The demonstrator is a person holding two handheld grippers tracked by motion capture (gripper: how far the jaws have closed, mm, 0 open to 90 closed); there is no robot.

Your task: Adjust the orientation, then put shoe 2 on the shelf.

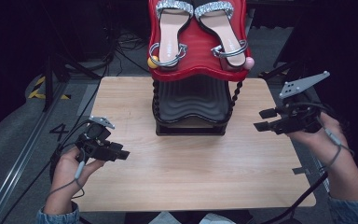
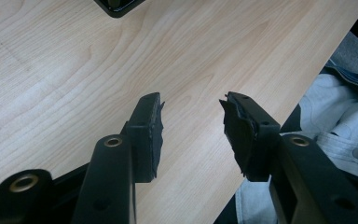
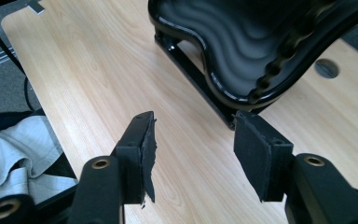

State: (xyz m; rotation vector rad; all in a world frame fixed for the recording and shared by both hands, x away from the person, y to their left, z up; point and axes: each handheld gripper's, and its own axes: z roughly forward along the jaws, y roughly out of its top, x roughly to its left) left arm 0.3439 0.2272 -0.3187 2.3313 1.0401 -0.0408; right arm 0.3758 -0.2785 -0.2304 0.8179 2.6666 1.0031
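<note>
Left claw [image 1: 121, 154] held open and empty at lower left, right claw [image 1: 264, 119] held open and empty at centre right, sandals [image 1: 198, 32] seated on red rack shelf [image 1: 196, 70] at top centre, bench [image 1: 191, 163] beneath.

We see a counter [image 1: 182, 172] of pale, smooth, matt wood grain. The rack's top tray [image 1: 196, 65] is glossy red plastic, its lower tray [image 3: 242, 42] glossy black and ribbed. The sandals [image 1: 198, 28] carry glittering straps. Each hand-held gripper's pads [image 3: 254, 154] look matt black, rough-edged.

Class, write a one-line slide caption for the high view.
Two open grippers, left and right, flank a two-tier shoe rack with sandals on top.
</note>
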